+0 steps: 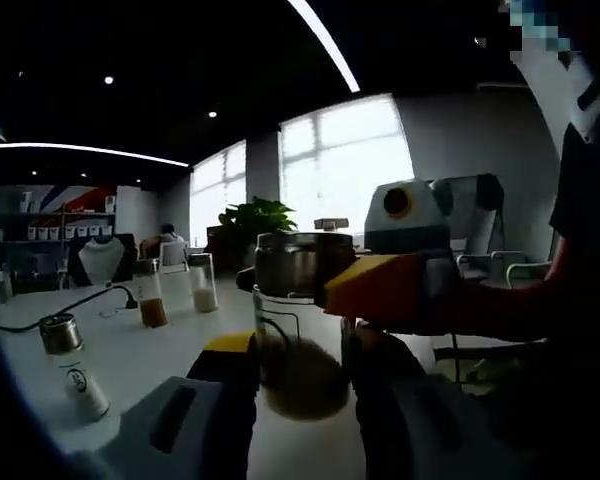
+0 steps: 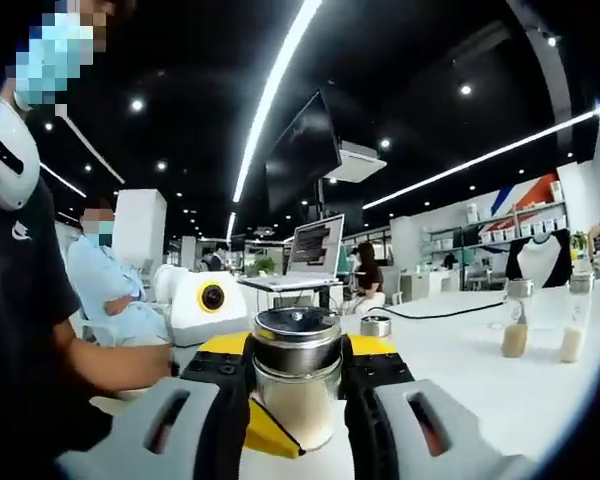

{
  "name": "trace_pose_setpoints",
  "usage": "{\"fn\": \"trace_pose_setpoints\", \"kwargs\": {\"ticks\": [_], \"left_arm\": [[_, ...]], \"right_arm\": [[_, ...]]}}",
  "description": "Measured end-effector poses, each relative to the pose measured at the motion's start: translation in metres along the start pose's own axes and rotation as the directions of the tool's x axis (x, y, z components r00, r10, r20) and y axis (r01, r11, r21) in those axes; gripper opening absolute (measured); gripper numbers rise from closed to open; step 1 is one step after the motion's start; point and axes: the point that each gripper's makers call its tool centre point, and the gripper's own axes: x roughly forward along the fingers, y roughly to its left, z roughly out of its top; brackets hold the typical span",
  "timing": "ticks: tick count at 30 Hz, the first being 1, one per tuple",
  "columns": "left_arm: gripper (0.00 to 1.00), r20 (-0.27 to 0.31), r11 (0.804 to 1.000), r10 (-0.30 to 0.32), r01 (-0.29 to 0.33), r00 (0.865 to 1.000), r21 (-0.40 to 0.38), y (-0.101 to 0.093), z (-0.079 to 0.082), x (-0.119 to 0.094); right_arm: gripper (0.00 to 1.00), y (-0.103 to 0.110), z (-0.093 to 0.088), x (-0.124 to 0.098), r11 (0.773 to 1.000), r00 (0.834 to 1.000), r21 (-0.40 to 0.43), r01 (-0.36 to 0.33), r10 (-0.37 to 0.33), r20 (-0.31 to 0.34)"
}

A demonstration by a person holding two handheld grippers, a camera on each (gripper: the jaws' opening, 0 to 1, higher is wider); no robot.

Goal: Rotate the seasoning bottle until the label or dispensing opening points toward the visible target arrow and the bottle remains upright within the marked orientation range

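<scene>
Bottles are spread over the white bench (image 1: 170, 375): a labelled one (image 1: 72, 365) lies at eight o'clock in the left gripper view (its print too small to be read), two (image 1: 176, 290) stand at ten o'clock. The seasoning bottle (image 1: 298, 335), upright at centre, is gripped low by the left claw (image 1: 302, 385), while its steel cap is clenched by the right claw (image 2: 297, 385). A laptop (image 2: 308, 255) is seen behind.

Clear glass seasoning bottle (image 1: 298, 330) with metal cap (image 2: 297, 328), brown powder in its lower part, stood upright over the white table (image 2: 500, 400)
</scene>
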Motion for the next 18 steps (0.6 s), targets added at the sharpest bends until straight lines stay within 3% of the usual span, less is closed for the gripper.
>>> {"fn": "trace_pose_setpoints", "kwargs": {"ticks": [2,5,7,9,12,15,18], "left_arm": [[0.38,0.005,0.999,-0.018,0.018,1.000,-0.039,-0.002,-0.001,0.001],[0.38,-0.014,0.999,0.009,-0.010,1.000,-0.043,0.001,-0.004,0.003],[0.37,-0.045,0.995,0.087,-0.089,0.995,-0.046,0.011,-0.006,0.005],[0.37,-0.036,0.991,0.124,-0.126,0.992,-0.041,0.016,-0.003,0.006],[0.37,-0.032,0.968,0.235,-0.236,0.972,-0.081,0.031,0.000,0.006],[0.37,-0.053,0.940,0.339,-0.340,0.939,-0.008,0.045,-0.003,0.007],[0.37,-0.075,0.918,0.397,-0.396,0.915,0.027,0.053,-0.008,0.009]], "right_arm": [[0.32,0.001,0.000,0.000,0.999,1.000,0.022,-0.027,0.027,-0.011],[0.32,-0.002,-0.004,0.002,0.999,0.999,0.026,-0.028,0.029,-0.042],[0.32,-0.009,-0.002,0.003,0.999,0.999,-0.050,0.019,-0.021,-0.036],[0.32,-0.011,0.000,0.004,0.997,0.999,-0.055,0.049,-0.050,-0.018],[0.32,-0.025,0.004,0.006,0.988,0.989,-0.044,0.146,-0.146,0.007],[0.32,-0.035,0.002,0.012,0.964,0.966,-0.056,0.260,-0.259,0.022],[0.33,-0.045,-0.005,0.016,0.933,0.935,-0.067,0.353,-0.353,-0.001]]}}
